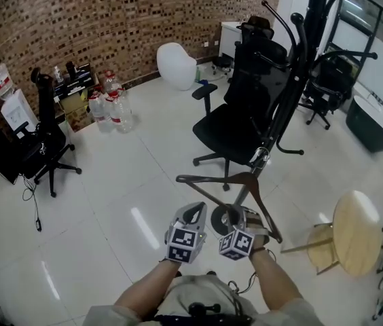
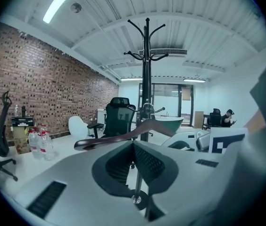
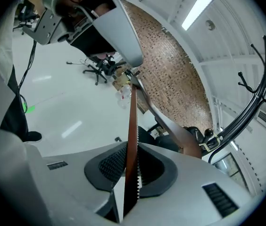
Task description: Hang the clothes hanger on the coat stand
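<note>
Fingers of the right gripper (image 3: pixel 132 149) clamp the clothes hanger (image 3: pixel 132 117) (left gripper (image 2: pixel 134 145): closed, empty), forearms (image 1: pixel 147 292) parallel.

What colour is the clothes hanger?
The hanger is dark brown, like stained wood. It shows best in the right gripper view, close up.

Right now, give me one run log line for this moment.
right gripper: shut on hanger bar | left gripper: shut, empty | hanger: by stand, not hung
</note>
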The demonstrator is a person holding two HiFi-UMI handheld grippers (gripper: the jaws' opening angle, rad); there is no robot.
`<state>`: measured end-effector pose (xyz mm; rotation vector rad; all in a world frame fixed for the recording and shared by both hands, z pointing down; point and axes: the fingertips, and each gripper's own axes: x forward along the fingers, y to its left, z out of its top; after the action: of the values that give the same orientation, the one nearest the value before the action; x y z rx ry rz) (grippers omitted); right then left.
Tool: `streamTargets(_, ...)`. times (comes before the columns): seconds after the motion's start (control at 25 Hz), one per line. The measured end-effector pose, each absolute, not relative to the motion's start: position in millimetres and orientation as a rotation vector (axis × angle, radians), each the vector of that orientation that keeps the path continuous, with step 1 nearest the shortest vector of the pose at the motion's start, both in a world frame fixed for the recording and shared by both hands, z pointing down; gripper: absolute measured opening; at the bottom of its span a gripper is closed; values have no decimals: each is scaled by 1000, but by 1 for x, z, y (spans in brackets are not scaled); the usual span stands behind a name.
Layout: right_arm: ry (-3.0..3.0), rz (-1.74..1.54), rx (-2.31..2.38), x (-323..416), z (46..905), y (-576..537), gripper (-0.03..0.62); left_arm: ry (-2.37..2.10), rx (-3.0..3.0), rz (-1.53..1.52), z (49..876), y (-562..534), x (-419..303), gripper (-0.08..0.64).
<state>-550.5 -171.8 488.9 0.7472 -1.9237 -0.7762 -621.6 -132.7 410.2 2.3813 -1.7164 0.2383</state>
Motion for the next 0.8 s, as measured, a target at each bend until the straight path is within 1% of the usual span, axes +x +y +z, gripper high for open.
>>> streamTargets(0.4,-1891,-724,718,-519,549,-228,38,-1763,2328,261,425,-175,-607,0)
streamTargets(0.56,-1880,-639,669,-513,570,-240,40,-1760,2300,287,437,-188,-603,0)
streamTargets(0.8,-1848,-518,700,-511,601,-272,54,-1746,2275,312,448,-193,-622,0)
